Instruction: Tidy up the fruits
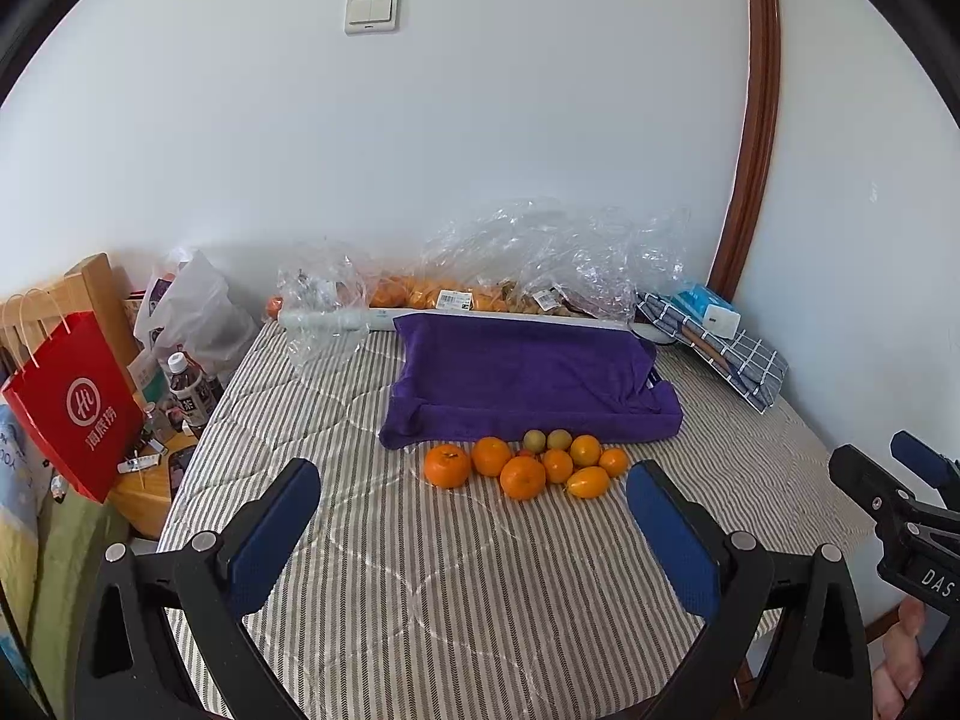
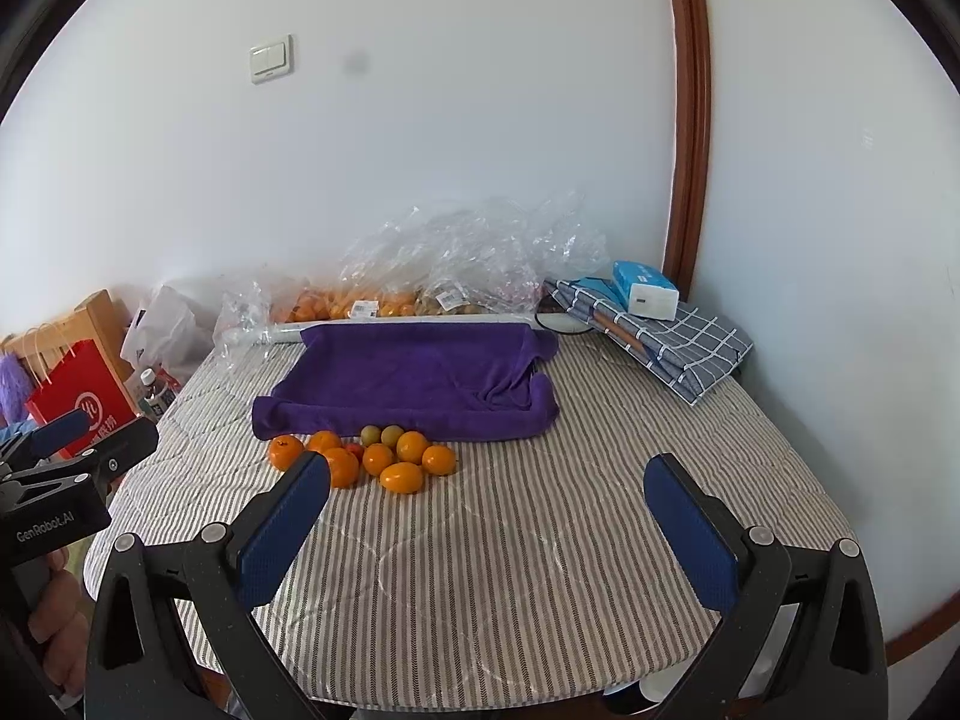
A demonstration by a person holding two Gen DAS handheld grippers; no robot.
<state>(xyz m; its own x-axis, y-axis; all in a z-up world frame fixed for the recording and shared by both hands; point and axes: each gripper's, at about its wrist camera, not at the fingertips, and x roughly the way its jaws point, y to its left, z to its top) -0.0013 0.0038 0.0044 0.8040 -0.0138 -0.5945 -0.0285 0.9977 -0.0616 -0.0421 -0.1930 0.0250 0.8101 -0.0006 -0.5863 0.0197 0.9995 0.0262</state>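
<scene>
Fruits (image 1: 528, 462) huddle at purple towel's (image 1: 528, 384) near edge; striped cloth (image 1: 480, 588) bare.

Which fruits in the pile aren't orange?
The two small greenish-yellow fruits side by side at the pile's back edge, against the purple towel. A tiny red fruit also peeks between the oranges.

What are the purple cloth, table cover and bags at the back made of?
Purple cloth: looks like terry or microfibre towel, matte, fuzzy nap, soft folds draped over a tray-like shape.
Table cover: seemingly quilted cotton-like fabric, matte, striped herringbone weave with stitched lines.
Bags: thin clear plastic film, glossy, crinkled with bright glints, fruit visible through them.
</scene>
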